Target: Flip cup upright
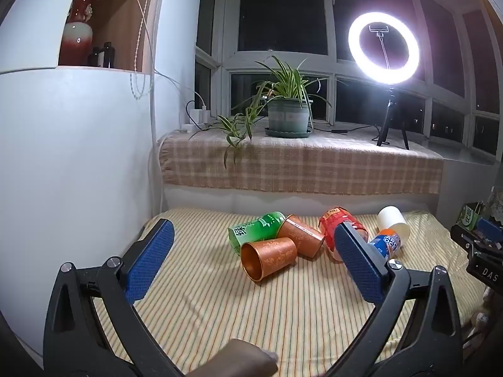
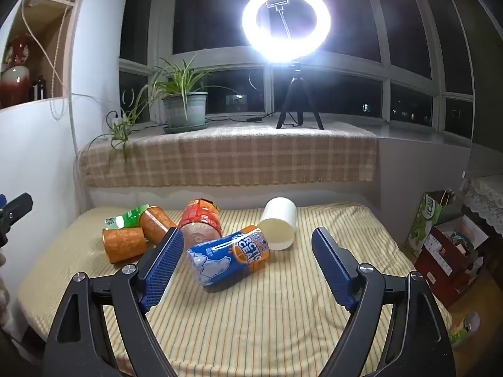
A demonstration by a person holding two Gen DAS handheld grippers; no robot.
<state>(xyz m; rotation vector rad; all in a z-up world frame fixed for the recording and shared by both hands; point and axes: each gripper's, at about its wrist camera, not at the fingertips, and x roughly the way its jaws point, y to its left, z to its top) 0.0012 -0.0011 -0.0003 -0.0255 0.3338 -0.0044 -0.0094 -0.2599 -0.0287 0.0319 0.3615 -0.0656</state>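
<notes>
Currently six cups lie on their sides, bunched on the striped tablecloth [image 2: 251, 323], none upright. From my right wrist view: blue can-print cup [image 2: 228, 259] nearest, dead ahead at 12 o'clock, between the pads. White cup [image 2: 279, 223] just beyond it at 1 o'clock, mouth toward me, rim touching or almost touching the blue one. Red cup [image 2: 201, 220] at 11 o'clock, behind the blue one. Two copper cups: near copper cup [image 2: 124, 244] at 10 o'clock, far copper cup [image 2: 156, 223] just behind it. Green cup [image 2: 127, 216] farthest left, against the far copper one.

Right gripper [image 2: 246, 245]: jaws spread wide, holding nothing, hovering above the cloth.

Left gripper [image 1: 253, 235]: jaws also spread wide, empty. From its camera the near copper cup [image 1: 268, 259] sits at 12 o'clock, open mouth facing lower left.

Beyond the table: plaid cloth [image 2: 226, 160] over the sill, potted plant [image 2: 185, 106] at 11 o'clock, lit ring light [image 2: 286, 23] on a tripod at 12 o'clock. Red vase [image 1: 78, 28] in a shelf niche, far left.
</notes>
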